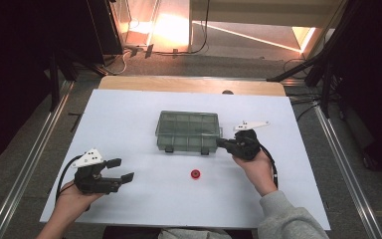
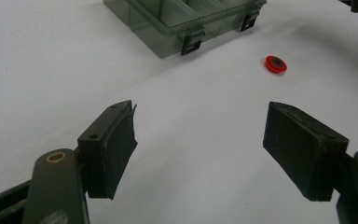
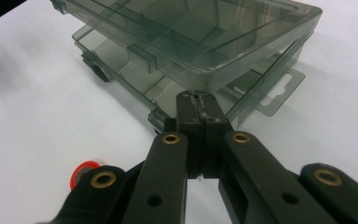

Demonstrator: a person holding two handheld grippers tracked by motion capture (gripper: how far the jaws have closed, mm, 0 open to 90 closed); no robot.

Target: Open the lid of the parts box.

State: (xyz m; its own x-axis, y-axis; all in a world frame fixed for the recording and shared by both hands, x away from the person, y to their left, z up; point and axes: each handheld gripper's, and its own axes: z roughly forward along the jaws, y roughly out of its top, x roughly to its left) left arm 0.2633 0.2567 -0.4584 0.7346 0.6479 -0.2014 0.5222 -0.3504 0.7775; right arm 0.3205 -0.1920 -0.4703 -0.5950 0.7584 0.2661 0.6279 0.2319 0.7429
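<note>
A smoky clear plastic compartment box [image 1: 188, 130] sits mid-tabletop, its lid lifted slightly ajar. The right gripper [image 3: 198, 108], jaws clenched together, wedges under the lid's near-right corner. The left gripper [image 1: 121, 170] waits released, near left. Opening appears barely begun; a small red ring [image 1: 195, 174] lies unstowed.
</note>
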